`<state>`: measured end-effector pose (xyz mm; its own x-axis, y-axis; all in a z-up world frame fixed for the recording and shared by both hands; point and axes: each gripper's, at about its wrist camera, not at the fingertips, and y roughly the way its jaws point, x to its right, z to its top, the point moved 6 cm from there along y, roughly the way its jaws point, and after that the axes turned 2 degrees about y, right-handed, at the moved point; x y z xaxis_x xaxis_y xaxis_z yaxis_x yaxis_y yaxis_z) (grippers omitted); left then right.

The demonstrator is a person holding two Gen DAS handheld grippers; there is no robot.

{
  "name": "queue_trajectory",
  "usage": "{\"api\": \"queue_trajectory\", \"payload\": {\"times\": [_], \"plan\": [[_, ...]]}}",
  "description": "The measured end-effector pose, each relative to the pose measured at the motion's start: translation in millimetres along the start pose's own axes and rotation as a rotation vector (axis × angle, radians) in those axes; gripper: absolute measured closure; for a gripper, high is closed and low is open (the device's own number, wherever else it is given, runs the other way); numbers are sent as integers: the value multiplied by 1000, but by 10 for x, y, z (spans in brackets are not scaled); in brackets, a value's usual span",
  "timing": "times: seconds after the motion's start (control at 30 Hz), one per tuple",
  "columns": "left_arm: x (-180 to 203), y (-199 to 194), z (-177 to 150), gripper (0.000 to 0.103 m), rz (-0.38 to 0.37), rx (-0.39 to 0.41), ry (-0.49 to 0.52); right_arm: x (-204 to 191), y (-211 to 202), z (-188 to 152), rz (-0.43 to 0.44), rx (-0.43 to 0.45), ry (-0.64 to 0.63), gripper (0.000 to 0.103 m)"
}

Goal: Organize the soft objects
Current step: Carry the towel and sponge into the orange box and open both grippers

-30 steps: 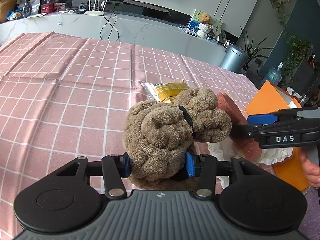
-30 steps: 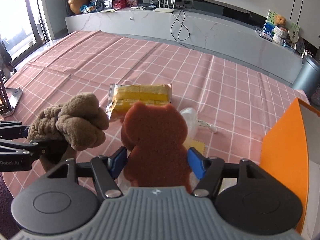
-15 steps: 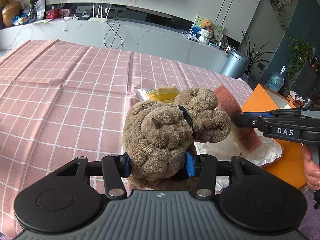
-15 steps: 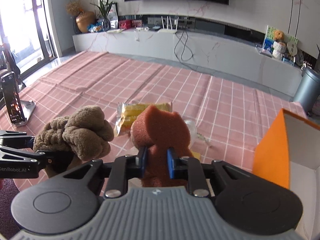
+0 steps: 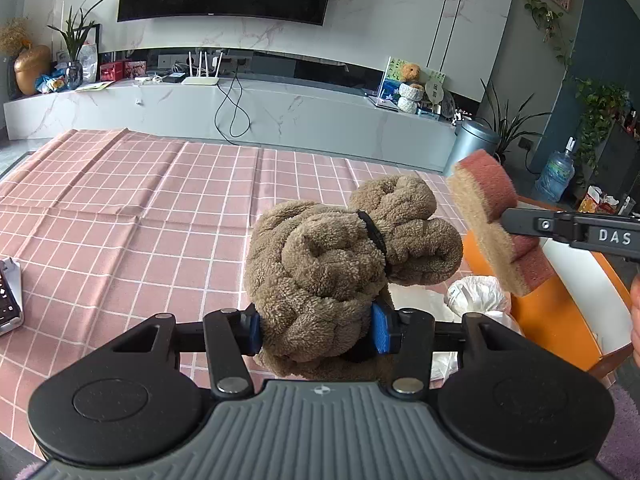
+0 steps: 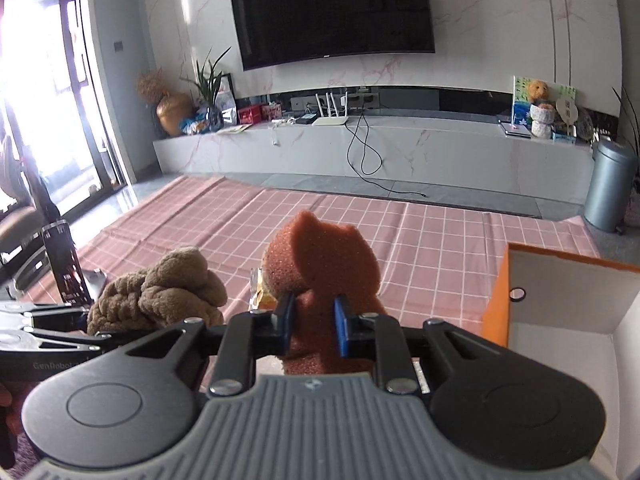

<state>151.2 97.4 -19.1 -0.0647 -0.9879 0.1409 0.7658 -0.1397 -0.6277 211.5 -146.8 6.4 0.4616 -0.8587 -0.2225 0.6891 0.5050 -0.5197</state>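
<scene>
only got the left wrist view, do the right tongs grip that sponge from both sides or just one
Observer: Both sides. The right tongs squeeze the sponge and have just been closing on it.
Operator: anything on the cloth behind it
Observer: A yellow snack packet shows just beyond the sponge.
Operator: box look open
Observer: Yes, the orange box has a white inside wall with a small round hole.

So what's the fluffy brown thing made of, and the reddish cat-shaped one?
The brown bundle looks like plush terry towel: looped, fuzzy pile, rolled and tied with a dark band. The cat-shaped piece looks like sponge foam: porous, matte, reddish surface, with a tan scrubby layer on its other face.
</scene>
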Motion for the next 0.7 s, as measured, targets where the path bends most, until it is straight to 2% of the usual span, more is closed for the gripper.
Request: {"api": "queue_trajectory", "payload": {"times": [0.17, 0.3, 0.57, 0.7], "plan": [[150, -93, 77, 46, -12, 25, 26, 129, -255, 25, -3, 25, 25, 83], [449, -98, 215, 46, -57, 42, 86, 273, -486, 32, -46, 40, -4, 83], [1499, 132, 431, 46, -215, 44, 284, 967, -948, 35, -191, 29, 16, 83], [2039, 383, 461, 46, -255, 6, 410, 1344, -1082, -24, -283, -10, 23, 83]]}}
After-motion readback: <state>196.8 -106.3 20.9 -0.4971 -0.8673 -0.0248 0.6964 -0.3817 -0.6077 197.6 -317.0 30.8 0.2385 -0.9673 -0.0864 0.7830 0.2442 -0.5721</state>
